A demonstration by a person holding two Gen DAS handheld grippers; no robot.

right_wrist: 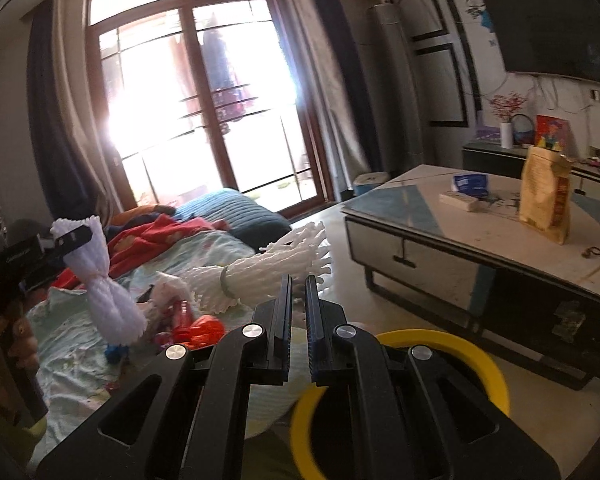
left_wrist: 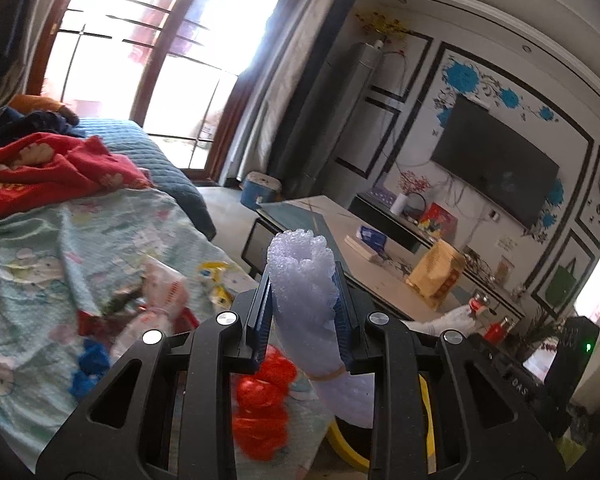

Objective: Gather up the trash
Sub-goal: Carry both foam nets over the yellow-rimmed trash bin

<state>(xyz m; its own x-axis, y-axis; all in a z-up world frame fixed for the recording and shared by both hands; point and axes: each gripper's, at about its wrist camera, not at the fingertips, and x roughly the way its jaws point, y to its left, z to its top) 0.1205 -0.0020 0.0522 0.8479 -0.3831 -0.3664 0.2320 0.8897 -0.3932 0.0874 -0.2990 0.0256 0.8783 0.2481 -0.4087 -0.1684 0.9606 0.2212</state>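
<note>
Foam netting [left_wrist: 304,280], light, soft and springy, sits pinched in the left claw [left_wrist: 303,300]; grip its banded waist. Right claw [right_wrist: 299,304] nearly closed, empty.

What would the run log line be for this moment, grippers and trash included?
left gripper: shut on foam net roll, lifted | right gripper: shut, empty | yellow bin: below | second foam net: on bed

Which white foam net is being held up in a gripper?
The banded white foam net pinched in the left gripper; the other white foam net lies on the bed.
</note>
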